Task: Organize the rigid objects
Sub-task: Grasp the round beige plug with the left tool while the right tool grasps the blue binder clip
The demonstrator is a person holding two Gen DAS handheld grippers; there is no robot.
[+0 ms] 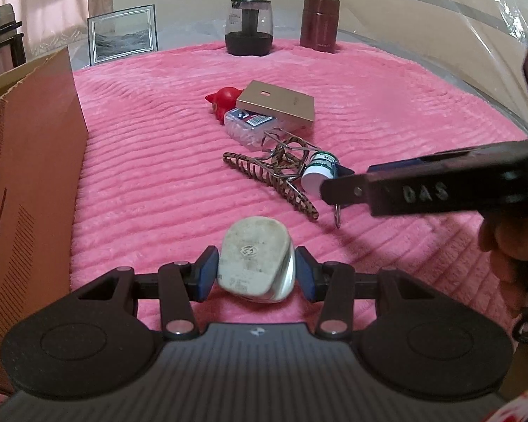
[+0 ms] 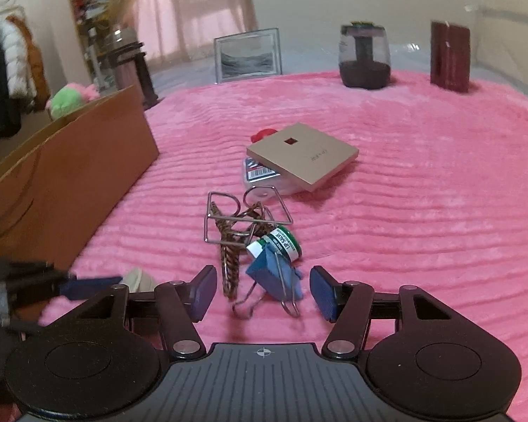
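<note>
Pink ribbed plush blanket (image 1: pixel 158 183) covers nearly the whole frame in both views. At the left edge stands an open brown cardboard box (image 1: pixel 28 183). Along the top sit a glass-framed picture (image 1: pixel 123 33), a dark glass teapot (image 1: pixel 249 26) and a maroon metal flask (image 1: pixel 319 23).

Centre frame lies a flat tan square box (image 2: pixel 301 156), resting partly on a clear plastic case with a barcode label (image 2: pixel 260 176), with a red plastic figure (image 1: pixel 225 100) just behind. Below these, a brown patterned hair claw clip (image 1: pixel 274 179) tangles with a bent wire frame (image 2: pixel 243 216); a small green-and-white lip salve jar (image 2: pixel 283 244) touches a blue binder clip (image 2: pixel 272 277).

The left gripper (image 1: pixel 255 270), bottom centre of its view, is clamped on a dirty white plastic plug adapter (image 1: pixel 255 260), both blue pads pressing its sides. The right gripper (image 2: pixel 262 292) stands with its jaws apart, the binder clip lying between them untouched on the blanket.
</note>
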